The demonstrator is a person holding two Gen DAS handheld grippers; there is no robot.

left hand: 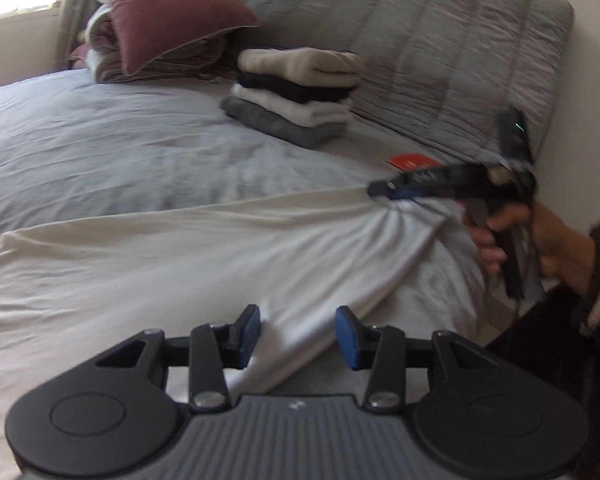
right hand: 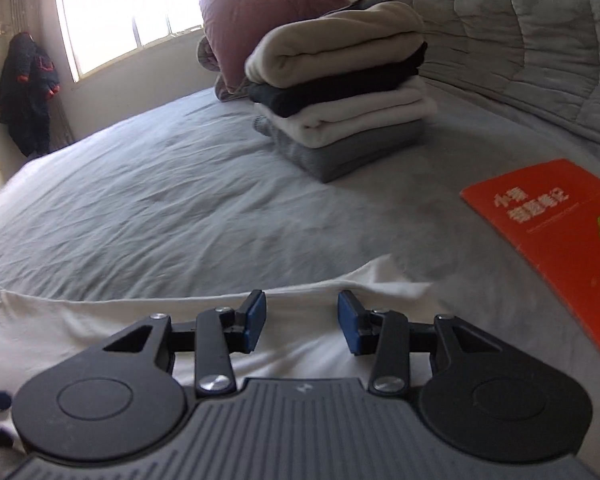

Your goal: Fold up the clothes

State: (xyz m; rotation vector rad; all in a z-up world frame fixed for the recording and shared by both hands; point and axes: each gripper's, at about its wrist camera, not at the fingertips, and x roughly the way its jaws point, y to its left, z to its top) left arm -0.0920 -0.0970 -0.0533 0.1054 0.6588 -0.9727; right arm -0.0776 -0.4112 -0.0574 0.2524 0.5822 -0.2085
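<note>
A white garment (left hand: 180,264) lies spread over the near part of the grey-blue bed sheet (left hand: 100,140). My left gripper (left hand: 298,334) hovers low over it, its blue pads apart, with a fold of the cloth running under the gap. My right gripper (left hand: 380,190), held in a hand (left hand: 540,240), sits at the garment's far right corner, where creases fan out from its tip. In the right wrist view the right gripper (right hand: 302,320) is open above the garment's edge (right hand: 100,320), and flat cloth shows between the pads. A stack of folded clothes (left hand: 296,96) (right hand: 340,92) stands further back.
An orange booklet (right hand: 548,240) (left hand: 410,162) lies on the sheet right of the garment. A pink pillow (left hand: 168,12) and a grey quilt (left hand: 420,40) lean at the head of the bed. A dark jacket (right hand: 24,92) hangs beside the window (right hand: 128,12).
</note>
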